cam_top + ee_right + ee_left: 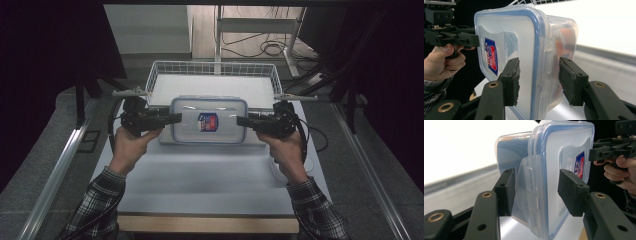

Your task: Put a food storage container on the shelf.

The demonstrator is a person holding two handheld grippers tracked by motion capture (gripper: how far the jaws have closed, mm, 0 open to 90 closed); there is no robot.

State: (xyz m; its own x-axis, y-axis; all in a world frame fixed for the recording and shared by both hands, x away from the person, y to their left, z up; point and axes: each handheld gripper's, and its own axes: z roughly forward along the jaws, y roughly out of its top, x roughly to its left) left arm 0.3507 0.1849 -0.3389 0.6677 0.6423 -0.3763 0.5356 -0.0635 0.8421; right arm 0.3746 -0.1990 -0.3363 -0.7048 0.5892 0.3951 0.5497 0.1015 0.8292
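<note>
Surface (210,185): white, takes up the middle and lower centre of the high view; bare toward the bottom of the frame.
Basket (156,75): white wire, at upper centre of the high view, just behind the box.
Box (209,120): clear plastic with a blue-rimmed lid and a red and blue label in its middle; at the centre of the high view, held between the two hand-held grippers, in front of the basket. In the left gripper view (554,170) its short end with a latch flap sits at centre; in the right gripper view (524,57) the other short end sits at centre, with something orange showing faintly through the wall.
Left hand-held gripper (177,118): at left centre of the high view, pointing right; jaws clamped on the box's left end, one pad on the lid, the other on the underside (537,192).
Right hand-held gripper (241,120): at right centre, pointing left; jaws clamped on the box's right end, straddling lid and base (539,80).
Sleeves (97,200): plaid, at the bottom corners of the high view.
</note>
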